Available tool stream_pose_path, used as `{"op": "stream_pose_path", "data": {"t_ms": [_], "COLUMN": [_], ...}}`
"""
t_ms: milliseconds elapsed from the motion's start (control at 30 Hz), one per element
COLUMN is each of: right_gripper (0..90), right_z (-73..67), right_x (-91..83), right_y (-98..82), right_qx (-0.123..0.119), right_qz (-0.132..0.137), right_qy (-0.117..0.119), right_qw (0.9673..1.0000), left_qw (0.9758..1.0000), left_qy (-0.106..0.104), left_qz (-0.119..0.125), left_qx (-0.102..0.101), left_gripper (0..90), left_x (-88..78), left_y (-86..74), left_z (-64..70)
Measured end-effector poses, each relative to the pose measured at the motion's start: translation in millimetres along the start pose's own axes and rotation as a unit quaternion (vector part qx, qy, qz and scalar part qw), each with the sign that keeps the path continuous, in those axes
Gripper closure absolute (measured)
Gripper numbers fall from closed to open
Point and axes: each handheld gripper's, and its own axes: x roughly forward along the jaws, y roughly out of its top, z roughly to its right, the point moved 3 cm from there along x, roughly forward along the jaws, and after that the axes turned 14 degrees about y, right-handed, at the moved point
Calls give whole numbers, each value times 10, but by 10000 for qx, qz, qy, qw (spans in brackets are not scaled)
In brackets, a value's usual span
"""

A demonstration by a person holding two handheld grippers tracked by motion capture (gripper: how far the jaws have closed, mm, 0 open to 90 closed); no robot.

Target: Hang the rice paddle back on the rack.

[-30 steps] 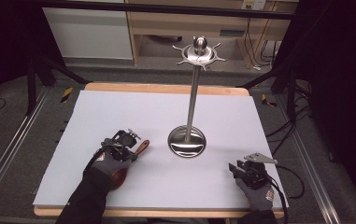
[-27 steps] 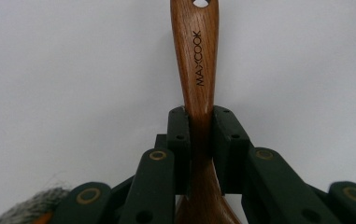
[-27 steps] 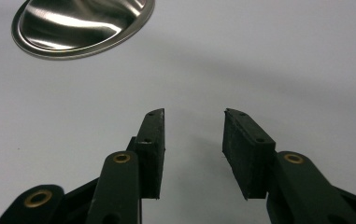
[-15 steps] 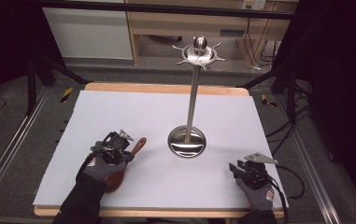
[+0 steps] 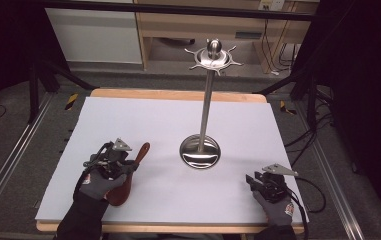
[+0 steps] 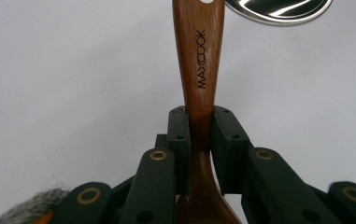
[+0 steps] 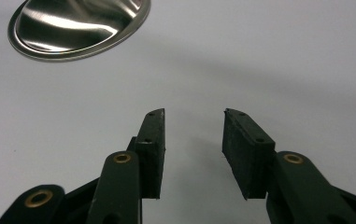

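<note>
A dark wooden spoon (image 5: 142,151) marked MAXCOOK lies along my left gripper (image 5: 129,162) at the table's front left, its bowl under the gloved hand. In the left gripper view that gripper (image 6: 200,116) is shut on the spoon's handle (image 6: 199,70), which points at the stand's base (image 6: 278,7). A steel utensil stand (image 5: 207,100) with a round base (image 5: 200,151) and a hooked crown rises mid-table. My right gripper (image 5: 252,181) rests at the front right; its jaws (image 7: 194,116) stand apart with nothing between them, and the base (image 7: 77,28) shows ahead to its left.
A white sheet (image 5: 143,115) covers the wooden table. Metal rails run along both sides on the floor, with cables at the right and a cabinet behind the table.
My left gripper has carried the spoon a little to the left and slightly up. The right gripper has stayed where it was.
</note>
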Motion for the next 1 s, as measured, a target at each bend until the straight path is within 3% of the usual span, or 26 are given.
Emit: {"op": "stream_pose_path", "data": {"t_ms": [300,400,600,667,1000], "right_gripper": [597,598,599,598,598], "right_z": [12,9,9,9,10], "right_x": [-14,-13,-17,-18,-19], "right_y": [1,0,0,1,2], "right_qx": [-41,-33,-26,-23,-18], "right_qz": [27,24,31,37,40], "right_qy": [-6,-2,-18,-19,-19], "right_qw": [10000,10000,10000,10000,10000], "left_qw": [9983,9962,9933,9905,9880], "left_qy": [117,205,307,363,372], "left_qz": [541,806,1067,1247,1401], "left_qx": [-171,-254,-333,-441,-526], "left_gripper": [780,781,782,782,782], "left_x": [-221,-314,-379,-414,-470], "left_y": [15,30,33,36,38], "left_z": [-59,-70,-86,-102,-122]}}
